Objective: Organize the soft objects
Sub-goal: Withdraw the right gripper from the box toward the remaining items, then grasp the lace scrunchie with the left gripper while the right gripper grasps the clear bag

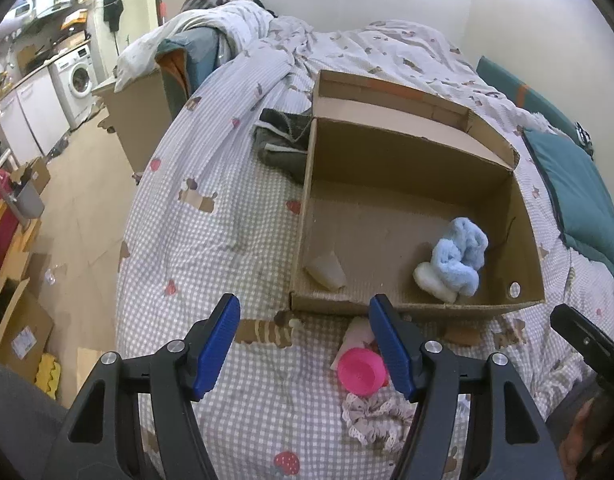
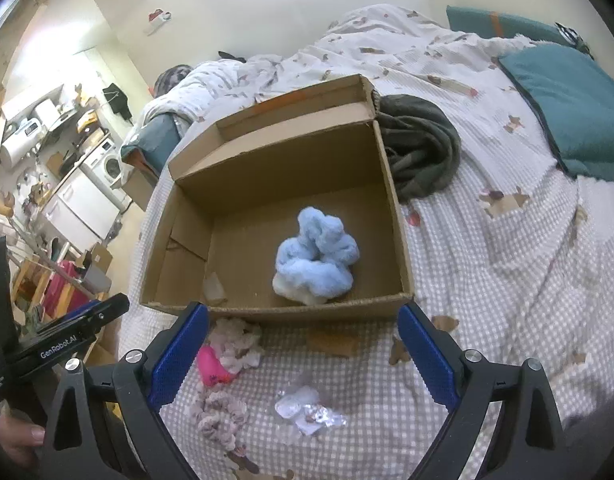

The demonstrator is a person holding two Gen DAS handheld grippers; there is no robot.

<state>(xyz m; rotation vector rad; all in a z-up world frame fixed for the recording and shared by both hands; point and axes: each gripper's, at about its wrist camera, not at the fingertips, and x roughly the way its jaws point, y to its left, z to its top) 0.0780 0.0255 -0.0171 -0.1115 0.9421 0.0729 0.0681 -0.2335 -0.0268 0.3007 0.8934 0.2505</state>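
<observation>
An open cardboard box [image 1: 303, 208] [image 2: 399, 216] lies on the bed. Inside it rests a fluffy light-blue and white sock bundle [image 1: 453, 260] [image 2: 315, 264]. My left gripper [image 1: 305, 316] hovers open over the bedsheet just before the box's near wall, nothing between its blue pads. A pink cup-like toy [image 1: 361, 372] [image 2: 213, 368] and a lacy scrunchie [image 1: 373, 416] [image 2: 221, 412] lie on the sheet beside its right finger. My right gripper [image 2: 303, 320] also stands open at the box's near edge, empty. A pale frilly cloth [image 2: 239, 340] and a crumpled clear wrapper [image 2: 307, 410] lie below it.
A dark grey garment [image 1: 281, 140] [image 2: 419, 148] is bunched against the box's far side. A teal pillow [image 1: 579, 196] [image 2: 575, 108] sits at the right. A rumpled duvet [image 1: 347, 52] fills the back. Left of the bed is floor with cardboard boxes [image 1: 141, 120] and a washing machine [image 1: 77, 80].
</observation>
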